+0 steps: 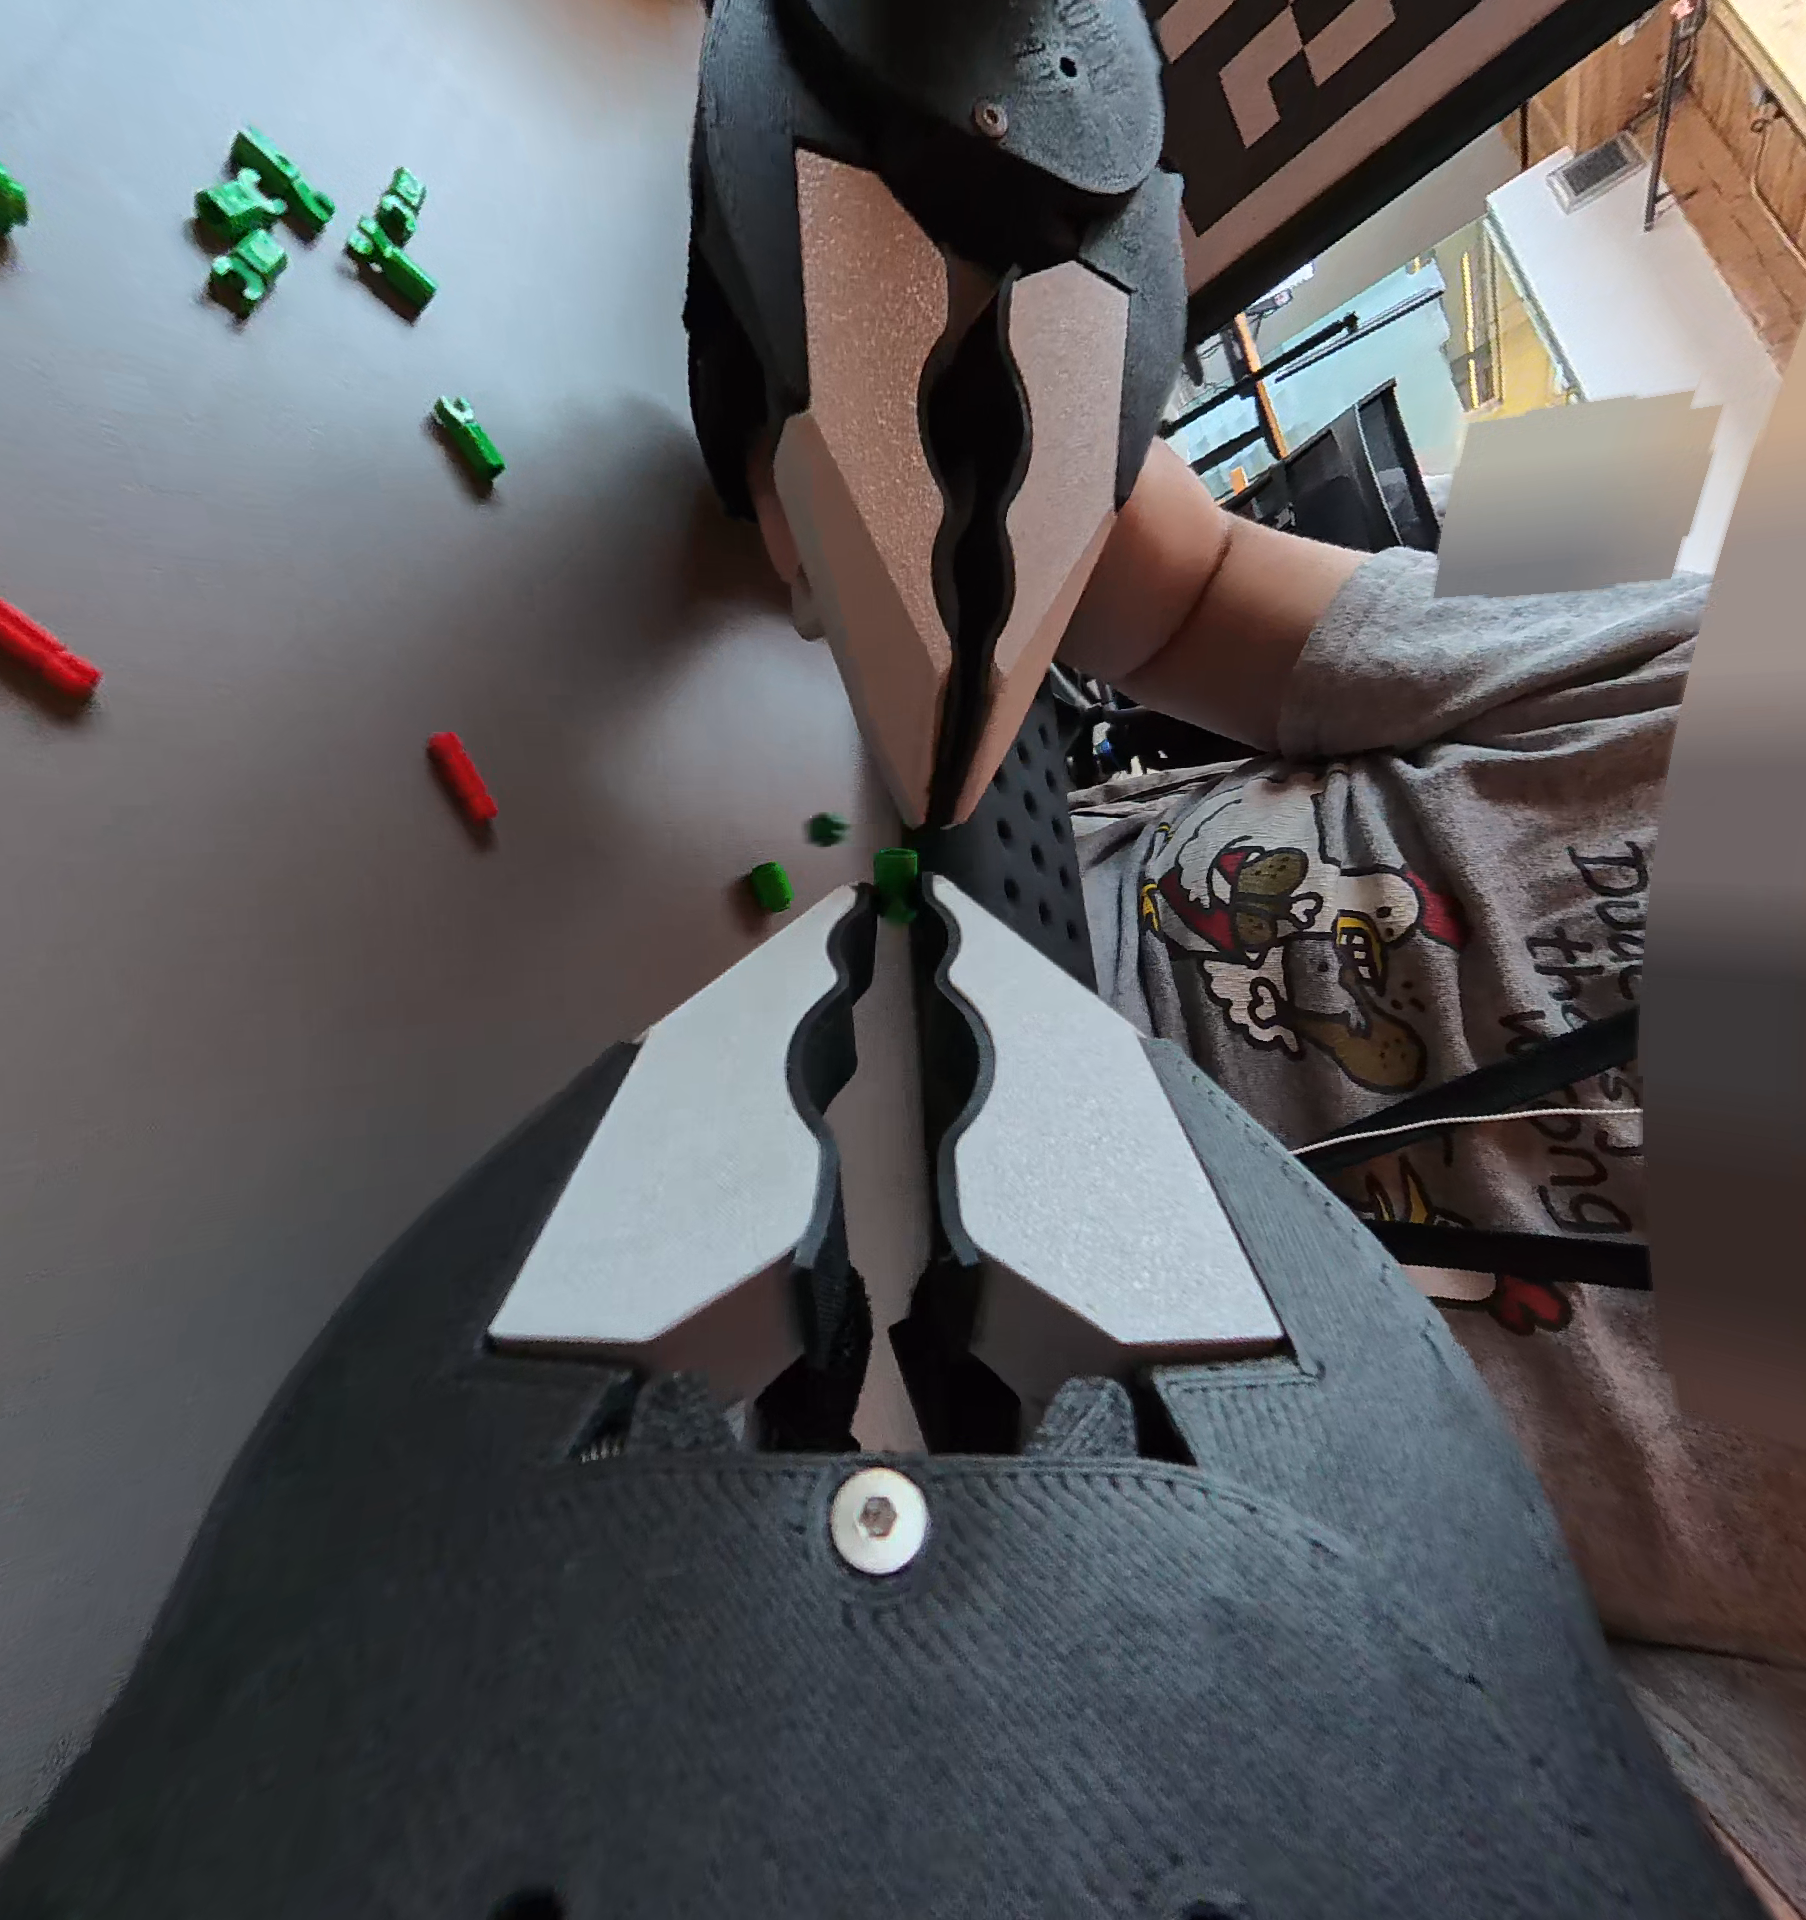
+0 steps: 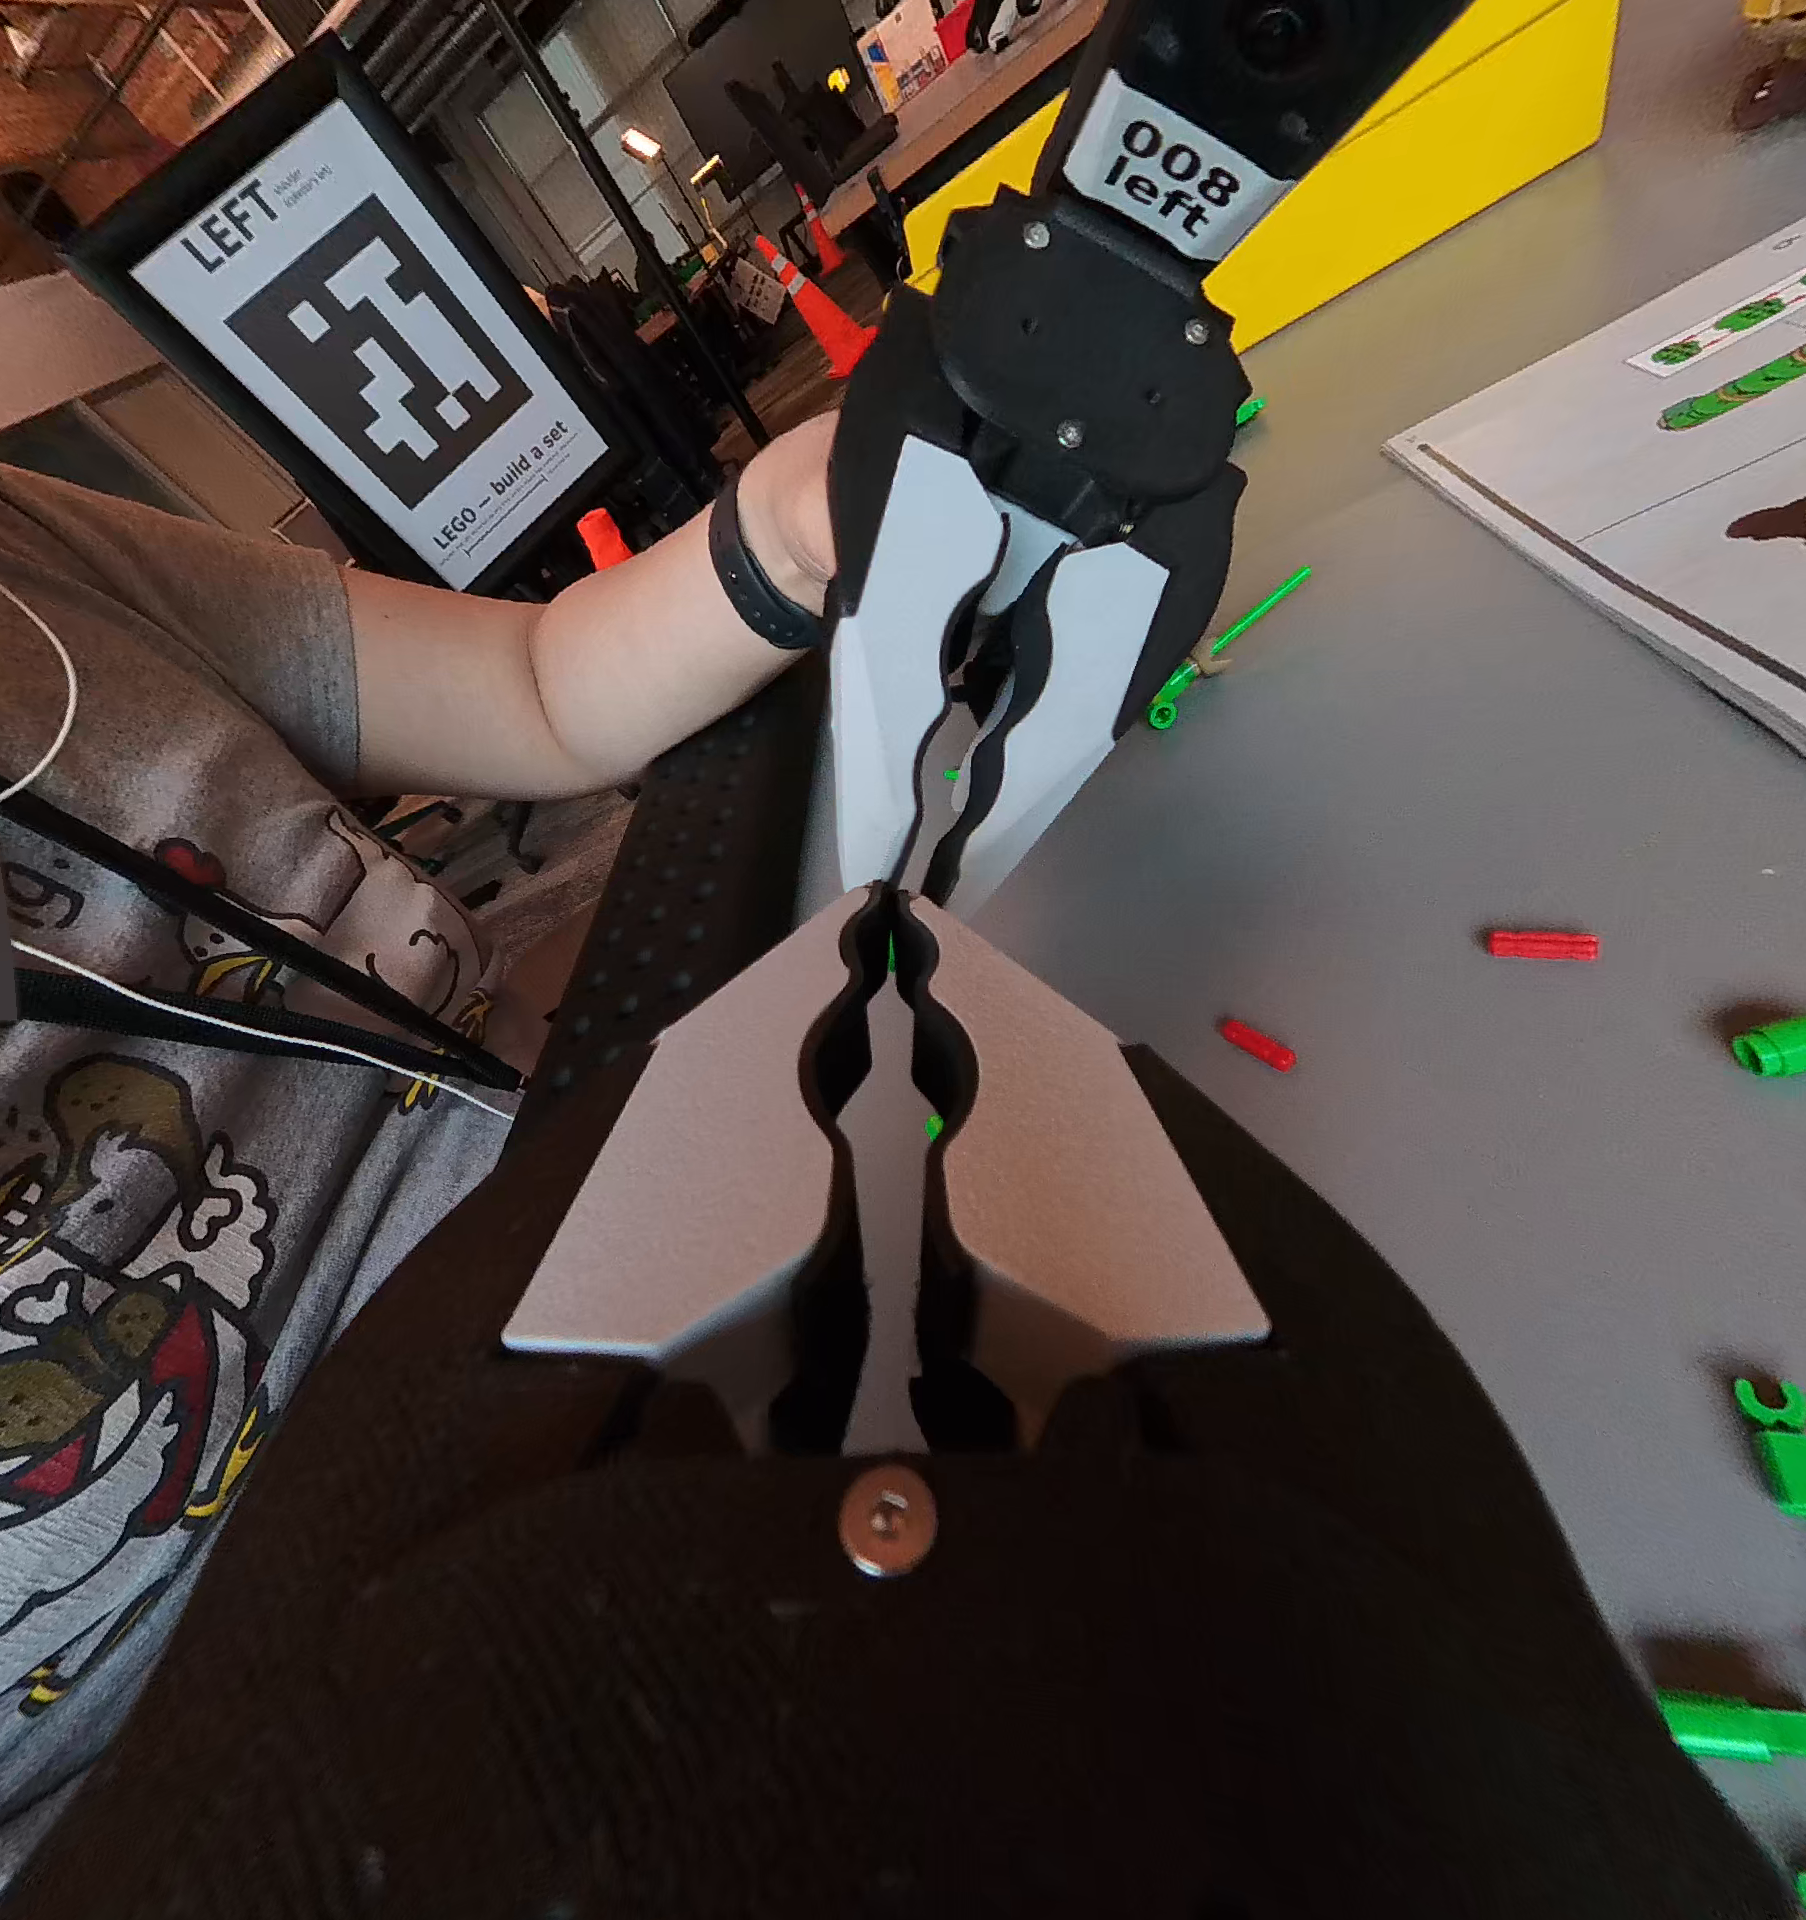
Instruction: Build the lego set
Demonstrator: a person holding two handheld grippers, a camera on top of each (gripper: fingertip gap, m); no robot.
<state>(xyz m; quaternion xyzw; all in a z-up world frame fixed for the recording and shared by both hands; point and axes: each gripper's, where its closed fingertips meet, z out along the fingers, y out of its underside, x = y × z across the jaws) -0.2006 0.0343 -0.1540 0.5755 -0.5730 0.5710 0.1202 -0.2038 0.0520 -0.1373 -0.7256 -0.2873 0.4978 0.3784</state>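
Green clip-shaped plastic lego pieces [image 1: 301,223] lie scattered at the far left of the grey bench [image 1: 255,1039], with a long red ribbed rod [image 1: 21,631] and a short red rod [image 1: 463,776] nearer the middle, and two small green cylinders [image 1: 771,886] close to the tools. Left gripper [image 1: 891,896], grey-faced with black wavy pads: jaws pinching a small green lego peg [image 1: 895,878] at their tips. Right gripper [image 1: 930,816] meets it tip to tip from above; its jaws are pressed nearly together, and whether they hold anything cannot be told. In the right wrist view an open instruction booklet [image 2: 1657,499] lies at the far right of the bench, beyond a yellow box [image 2: 1398,177].
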